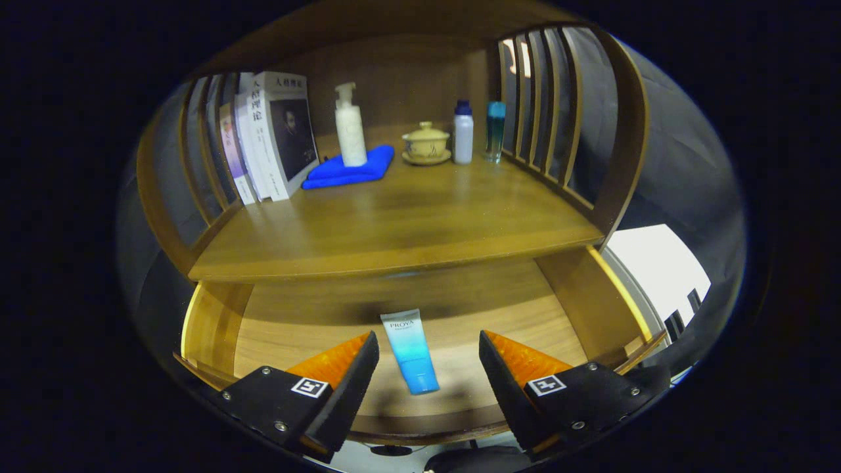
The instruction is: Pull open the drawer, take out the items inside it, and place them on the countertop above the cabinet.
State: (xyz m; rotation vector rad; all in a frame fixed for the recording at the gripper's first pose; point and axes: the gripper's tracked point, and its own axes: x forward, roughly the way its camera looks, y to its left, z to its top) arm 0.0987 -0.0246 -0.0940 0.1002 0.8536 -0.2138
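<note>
I have the gripper (428, 358) spread wide, fingers holding nothing, above the pulled-out drawer (591, 309). The blue tube (410, 351) lies flat on the drawer floor between the fingers, touching neither. Beyond it, the countertop (407, 230) carries books (272, 135), a blue cloth (351, 169) under a pump bottle (349, 128), a lidded cup (426, 143) and two small bottles (478, 131).

The hand-held gripper (428, 358) is level, pointing forward and tilted slightly downward. Its two fingers (348, 378) stand wide apart, one on each side, with an open gap between the tips. Neither finger presses on anything, and nothing is clamped. The inner pads face each other across the gap. Each finger body carries a square marker on its upper face, and screw heads are visible there.
</note>
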